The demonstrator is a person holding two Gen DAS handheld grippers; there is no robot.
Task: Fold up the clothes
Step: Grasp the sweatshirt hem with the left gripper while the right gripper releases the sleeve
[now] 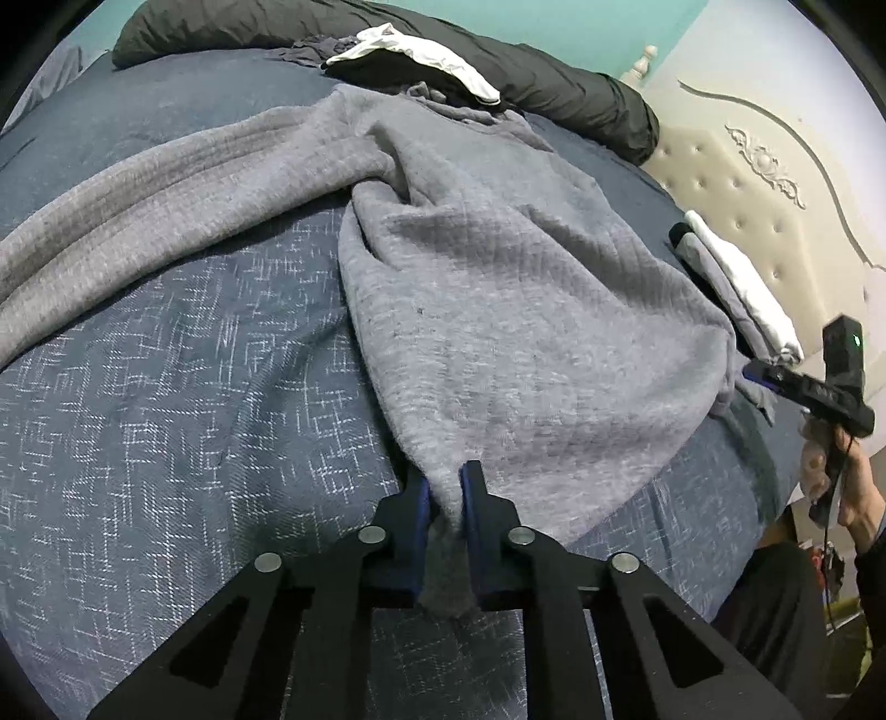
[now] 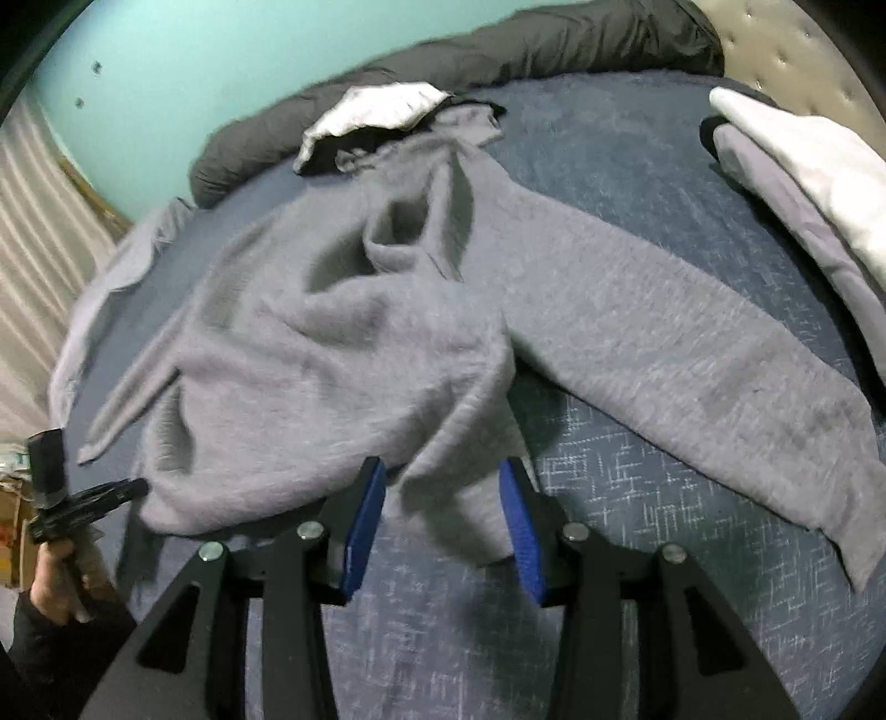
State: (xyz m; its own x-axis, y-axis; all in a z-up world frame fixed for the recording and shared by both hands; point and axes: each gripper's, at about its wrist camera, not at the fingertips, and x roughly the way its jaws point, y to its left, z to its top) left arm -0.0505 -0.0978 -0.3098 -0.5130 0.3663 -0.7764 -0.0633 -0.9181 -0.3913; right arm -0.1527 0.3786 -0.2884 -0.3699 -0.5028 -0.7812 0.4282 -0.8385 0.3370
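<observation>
A grey knit garment (image 1: 498,310) lies spread and rumpled on the blue patterned bedspread (image 1: 166,415). In the left wrist view my left gripper (image 1: 446,476) is shut on the garment's near edge, with a bunch of grey cloth squeezed between its blue pads. In the right wrist view my right gripper (image 2: 443,476) is open. A corner of the same grey garment (image 2: 343,332) lies between its blue pads (image 2: 365,520) without being pinched. One long part of the garment runs off to the right. Each gripper also shows at the other view's edge: right gripper (image 1: 753,376), left gripper (image 2: 133,490).
A folded stack of white and grey clothes (image 1: 742,293) sits near the cream tufted headboard (image 1: 775,166). A dark rolled duvet (image 1: 554,72) lines the far edge, with white and black clothing (image 1: 421,50) on it. A person's hand (image 2: 55,581) holds the left gripper.
</observation>
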